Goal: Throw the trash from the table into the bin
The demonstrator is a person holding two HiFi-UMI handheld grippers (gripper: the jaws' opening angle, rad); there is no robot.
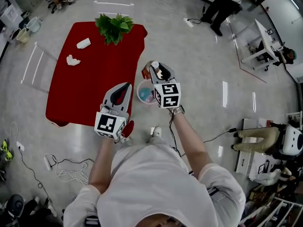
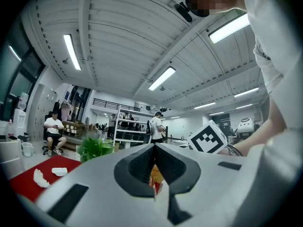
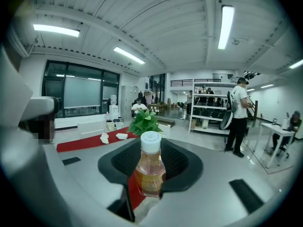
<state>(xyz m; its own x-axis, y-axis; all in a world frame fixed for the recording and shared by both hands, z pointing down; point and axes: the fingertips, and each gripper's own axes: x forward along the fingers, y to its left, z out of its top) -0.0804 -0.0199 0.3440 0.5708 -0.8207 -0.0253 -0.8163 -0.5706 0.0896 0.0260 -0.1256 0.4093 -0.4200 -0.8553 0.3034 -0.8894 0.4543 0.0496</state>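
Right tongs (image 1: pixel 157 73) grip amber-liquid bottle (image 3: pixel 150 171).

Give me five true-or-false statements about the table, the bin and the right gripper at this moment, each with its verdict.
1. The right gripper holds a white-capped bottle. True.
2. The table is covered in blue. False: the cover is red.
3. Two white scraps lie on the table. True.
4. The plant stands on the floor. False: it stands at the table's far edge.
5. The bin sits on the table. False: it is on the floor beside it.
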